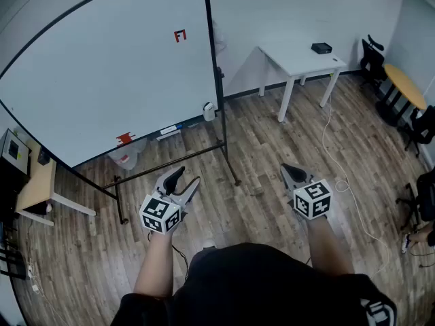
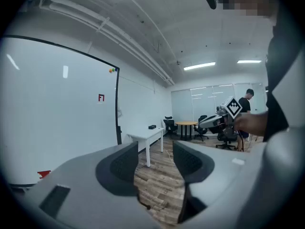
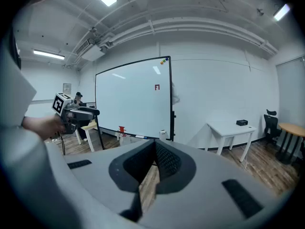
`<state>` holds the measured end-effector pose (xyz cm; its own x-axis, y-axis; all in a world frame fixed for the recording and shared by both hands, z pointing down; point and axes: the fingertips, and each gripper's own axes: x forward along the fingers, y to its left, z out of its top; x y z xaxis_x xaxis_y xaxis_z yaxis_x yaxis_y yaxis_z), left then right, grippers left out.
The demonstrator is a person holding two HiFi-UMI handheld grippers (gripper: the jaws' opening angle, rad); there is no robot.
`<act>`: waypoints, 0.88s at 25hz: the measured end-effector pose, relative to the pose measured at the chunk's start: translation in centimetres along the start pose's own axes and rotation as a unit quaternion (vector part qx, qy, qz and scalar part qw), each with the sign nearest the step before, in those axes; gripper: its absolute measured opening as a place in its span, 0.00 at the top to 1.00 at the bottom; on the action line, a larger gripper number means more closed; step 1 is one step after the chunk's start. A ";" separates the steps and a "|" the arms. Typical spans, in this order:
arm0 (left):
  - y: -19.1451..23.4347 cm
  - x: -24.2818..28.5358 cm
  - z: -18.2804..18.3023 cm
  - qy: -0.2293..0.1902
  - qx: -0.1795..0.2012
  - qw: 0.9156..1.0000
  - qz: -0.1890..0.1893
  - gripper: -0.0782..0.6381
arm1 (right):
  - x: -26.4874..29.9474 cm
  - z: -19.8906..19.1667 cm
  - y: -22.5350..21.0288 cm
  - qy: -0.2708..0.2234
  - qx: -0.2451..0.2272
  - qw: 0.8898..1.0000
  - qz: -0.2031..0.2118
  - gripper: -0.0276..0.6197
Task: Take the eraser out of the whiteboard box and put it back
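A: Where to look for the eraser?

B: Not to be made out from here. Probably inside the small white box (image 1: pixel 209 111) at the lower right corner of the whiteboard (image 1: pixel 102 66), well ahead of both grippers. Too small to see into.

A: And on the grippers?

B: On the left gripper (image 1: pixel 189 174): spread wide, only floor between. On the right gripper (image 1: pixel 289 168): closed at the tips, holding nothing.

A: So, how to go about it?

B: Seemingly just the approach for now. Step closer, bring the left one above the box with the jaws wide, then come straight down. Avoid nudging the box off its ledge.

A: Anything else along that ledge?

B: A red item (image 1: pixel 126 139) and a marker (image 1: pixel 168 130), both left of the box. Steer clear.
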<state>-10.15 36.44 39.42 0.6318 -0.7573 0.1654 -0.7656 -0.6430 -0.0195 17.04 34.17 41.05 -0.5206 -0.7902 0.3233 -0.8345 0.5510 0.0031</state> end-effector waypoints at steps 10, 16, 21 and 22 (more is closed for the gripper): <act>-1.3 1.1 0.2 0.001 -0.013 1.000 -0.006 0.56 | -0.9 -0.9 -1.3 0.002 0.004 1.000 0.007 0.97; -1.5 1.8 -0.4 0.015 -0.019 1.000 -0.008 0.56 | -0.3 -2.4 -1.1 0.005 0.032 0.999 0.022 0.97; -1.3 2.6 -0.8 0.018 -0.027 0.999 -0.011 0.56 | -0.1 -2.8 -1.3 0.014 0.034 0.999 0.028 0.97; -1.3 2.7 -0.9 0.018 -0.029 0.999 -0.013 0.56 | -0.1 -2.9 -1.3 0.016 0.034 0.999 0.028 0.97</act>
<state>-7.56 35.27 40.77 0.6477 -0.7351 0.2005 -0.7553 -0.6541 0.0416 18.69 34.29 43.73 -0.5614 -0.7497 0.3505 -0.8154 0.5735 -0.0794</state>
